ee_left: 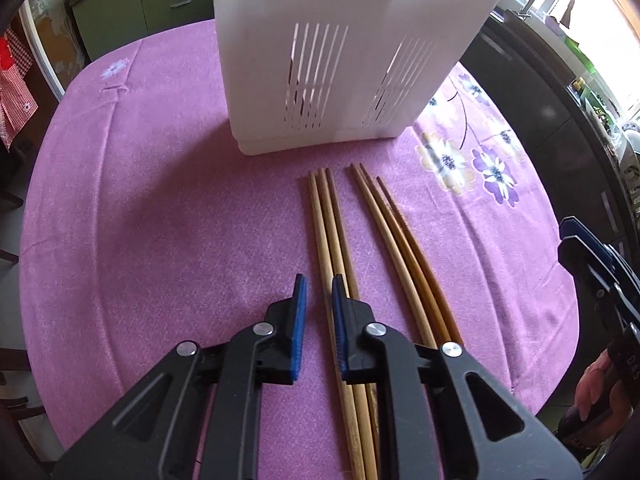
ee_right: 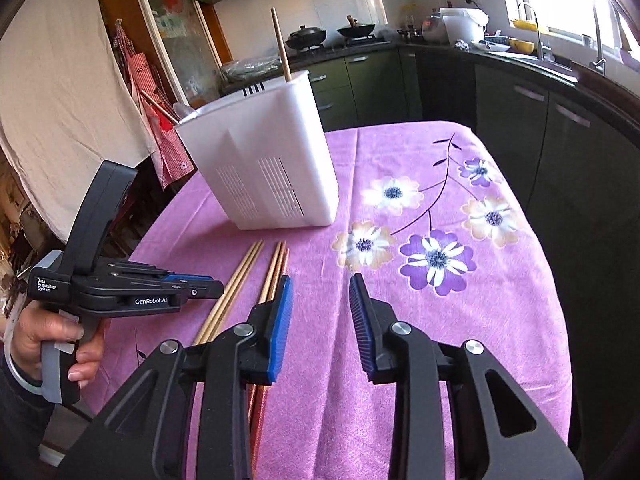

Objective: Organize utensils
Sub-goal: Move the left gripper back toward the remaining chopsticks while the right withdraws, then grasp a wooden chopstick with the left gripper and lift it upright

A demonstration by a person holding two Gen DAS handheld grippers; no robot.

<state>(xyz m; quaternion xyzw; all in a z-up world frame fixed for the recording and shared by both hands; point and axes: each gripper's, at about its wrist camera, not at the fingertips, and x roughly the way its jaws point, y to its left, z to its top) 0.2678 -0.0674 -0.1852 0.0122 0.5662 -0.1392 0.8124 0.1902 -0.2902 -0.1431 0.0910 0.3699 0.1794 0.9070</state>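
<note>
Grippers close in on chopsticks beside the white holder

Left gripper (ee_left: 320, 300), narrow and empty, straddles one of the pale chopsticks (ee_left: 326, 240) on the pink-clothed bench (ee_left: 140, 200); right gripper (ee_right: 320, 300) hangs half-open, empty. Best squeeze mid-shaft, then lift toward the holder (ee_right: 272, 168).

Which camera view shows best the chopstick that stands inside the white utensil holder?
The right wrist view. There the standing chopstick rises above the rim of the white utensil holder, clear against the kitchen wall. In the left wrist view the holder is cut off at the top, so that chopstick cannot be seen.
</note>
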